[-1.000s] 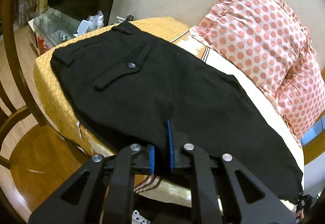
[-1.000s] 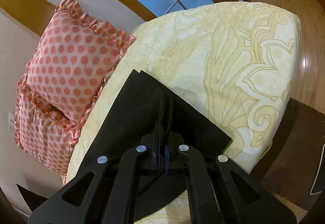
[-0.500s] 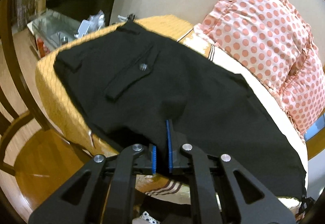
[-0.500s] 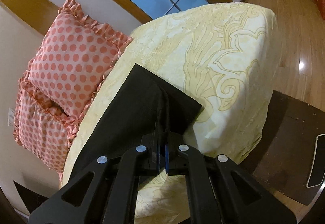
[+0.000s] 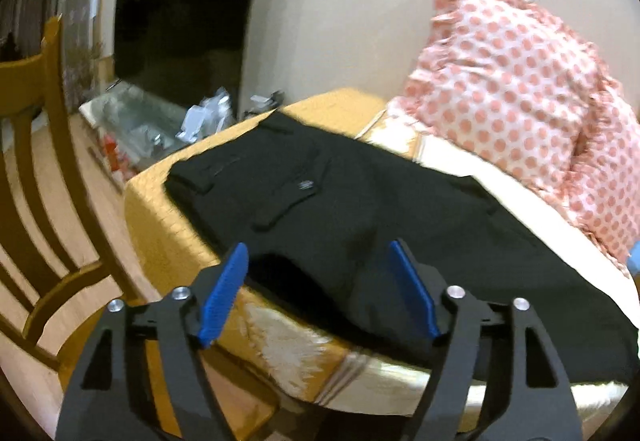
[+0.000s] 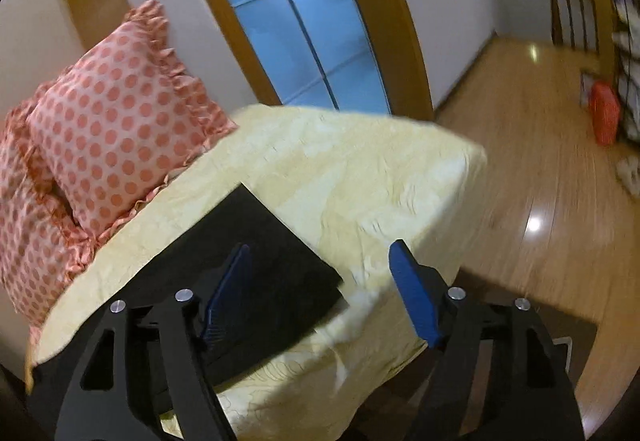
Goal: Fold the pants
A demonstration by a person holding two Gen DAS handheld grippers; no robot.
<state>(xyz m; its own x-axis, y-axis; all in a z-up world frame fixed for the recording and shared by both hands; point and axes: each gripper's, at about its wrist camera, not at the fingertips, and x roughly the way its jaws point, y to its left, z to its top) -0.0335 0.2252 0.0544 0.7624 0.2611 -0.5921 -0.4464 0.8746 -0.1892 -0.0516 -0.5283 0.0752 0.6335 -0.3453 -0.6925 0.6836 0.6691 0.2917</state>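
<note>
Pants (image 5: 360, 217) lie flat across the bed (image 6: 360, 177), ready for my next fold; both tongs, left (image 5: 316, 291) and right (image 6: 320, 291), gape, released, at frame bottom.

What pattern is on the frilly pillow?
The frilly pillow is pale pink with coral-orange polka dots. The left wrist view shows it best.
</note>
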